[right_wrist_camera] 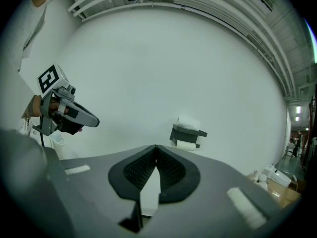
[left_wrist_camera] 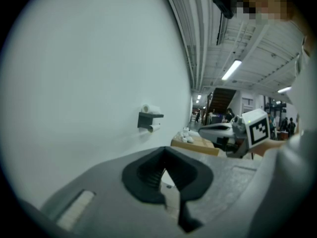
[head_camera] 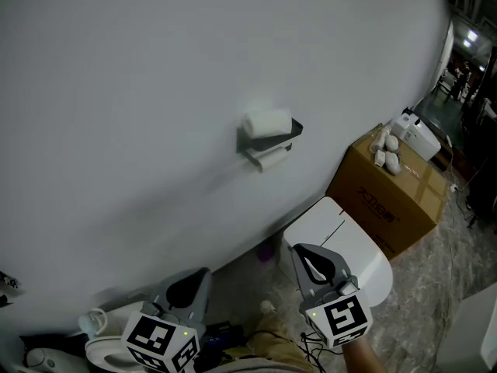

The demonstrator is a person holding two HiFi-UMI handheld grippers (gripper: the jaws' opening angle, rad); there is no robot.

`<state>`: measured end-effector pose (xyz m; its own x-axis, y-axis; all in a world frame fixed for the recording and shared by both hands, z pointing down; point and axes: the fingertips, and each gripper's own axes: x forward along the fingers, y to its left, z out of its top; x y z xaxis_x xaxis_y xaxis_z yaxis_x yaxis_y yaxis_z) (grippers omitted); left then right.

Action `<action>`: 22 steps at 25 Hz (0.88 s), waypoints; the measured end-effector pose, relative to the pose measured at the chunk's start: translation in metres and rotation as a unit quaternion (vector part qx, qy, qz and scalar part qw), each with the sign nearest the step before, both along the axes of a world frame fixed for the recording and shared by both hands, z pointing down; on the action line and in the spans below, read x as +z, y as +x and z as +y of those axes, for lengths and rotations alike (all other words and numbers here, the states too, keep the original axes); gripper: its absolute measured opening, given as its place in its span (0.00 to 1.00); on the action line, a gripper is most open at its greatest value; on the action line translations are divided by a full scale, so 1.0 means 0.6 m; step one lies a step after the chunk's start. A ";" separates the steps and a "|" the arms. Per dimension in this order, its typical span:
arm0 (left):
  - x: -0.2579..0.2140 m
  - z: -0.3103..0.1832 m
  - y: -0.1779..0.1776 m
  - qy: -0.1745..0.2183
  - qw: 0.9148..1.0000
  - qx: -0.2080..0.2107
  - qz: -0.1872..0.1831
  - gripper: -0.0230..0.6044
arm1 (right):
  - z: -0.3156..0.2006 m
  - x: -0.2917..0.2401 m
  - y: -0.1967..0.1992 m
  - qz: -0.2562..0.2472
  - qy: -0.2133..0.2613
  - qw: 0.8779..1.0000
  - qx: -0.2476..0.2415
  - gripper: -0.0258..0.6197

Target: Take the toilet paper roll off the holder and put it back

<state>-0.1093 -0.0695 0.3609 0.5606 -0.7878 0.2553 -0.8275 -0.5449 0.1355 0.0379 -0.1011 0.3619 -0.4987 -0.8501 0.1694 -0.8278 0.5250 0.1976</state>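
Note:
A dark grey holder [head_camera: 268, 140] is fixed to the white wall. One white toilet paper roll [head_camera: 266, 122] rests on its top shelf and a second roll [head_camera: 270, 158] hangs underneath. The same holder [right_wrist_camera: 187, 134] shows ahead in the right gripper view, and smaller in the left gripper view as holder [left_wrist_camera: 148, 119]. My right gripper [head_camera: 297, 249] is low in the head view, well short of the holder, shut with nothing in it. My left gripper [head_camera: 205, 272] sits further left, also shut and empty. Both point toward the wall.
A white toilet [head_camera: 345, 247] with its lid down stands under the right gripper. A cardboard box [head_camera: 388, 196] with small white items on top stands at the right. A white cup [head_camera: 93, 321] sits at the lower left. Cables lie on the marble floor.

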 end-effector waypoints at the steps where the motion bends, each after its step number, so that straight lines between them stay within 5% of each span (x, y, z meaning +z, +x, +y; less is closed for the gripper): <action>1: 0.000 0.000 0.000 0.000 1.000 0.000 0.000 0.03 | 0.000 -0.002 -0.002 -0.001 0.002 1.000 -0.001 0.05; 22: 0.000 -0.015 0.019 -0.001 1.000 0.014 0.001 0.03 | -0.003 -0.012 0.006 0.005 0.012 1.000 0.004 0.05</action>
